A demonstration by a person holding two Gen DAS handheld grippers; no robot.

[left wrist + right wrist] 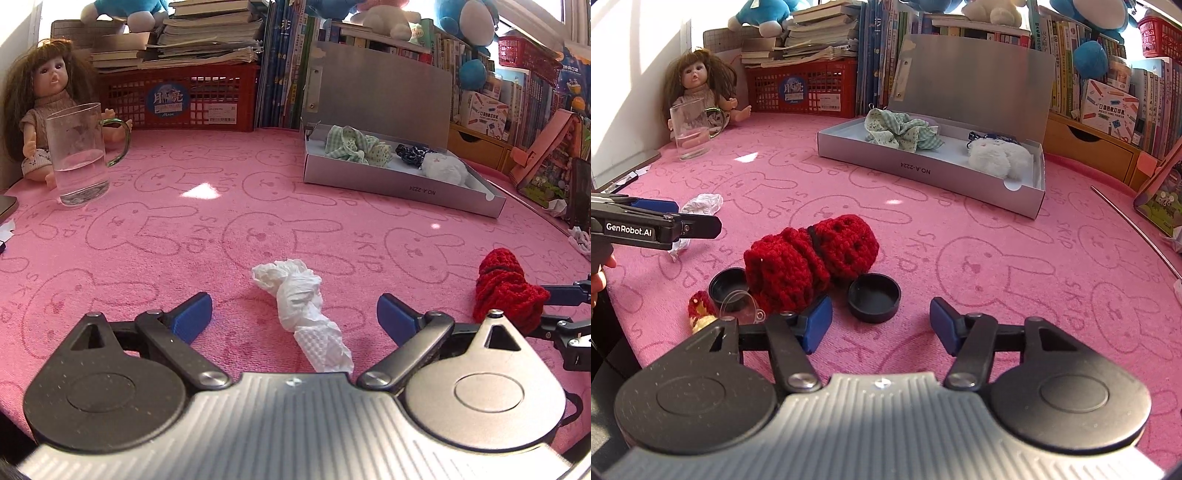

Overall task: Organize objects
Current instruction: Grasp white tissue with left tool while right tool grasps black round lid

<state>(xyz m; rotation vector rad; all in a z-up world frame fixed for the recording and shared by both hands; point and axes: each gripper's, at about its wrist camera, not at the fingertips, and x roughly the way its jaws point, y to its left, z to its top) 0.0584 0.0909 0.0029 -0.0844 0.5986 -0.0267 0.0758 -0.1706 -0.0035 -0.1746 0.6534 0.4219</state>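
My left gripper (295,309) is open, low over the pink rabbit-print cloth, with a crumpled white tissue (301,306) lying between its blue pads, untouched. From the right wrist view, that gripper (698,225) comes in at the left, over the tissue (703,203). My right gripper (881,323) is open too. A black round lid (874,300) lies just ahead of its gap, and a red crocheted piece (809,264) lies by its left pad. An open silver box (923,173) farther back holds green checked fabric pieces (901,131) and a white fluffy one (997,157).
A glass mug (79,158) with a little water and a doll (48,107) stand at the back left. A red basket (177,98), books and plush toys line the back. A second black lid (727,286), a clear plastic bit and a small red-yellow item (700,306) lie near my right gripper.
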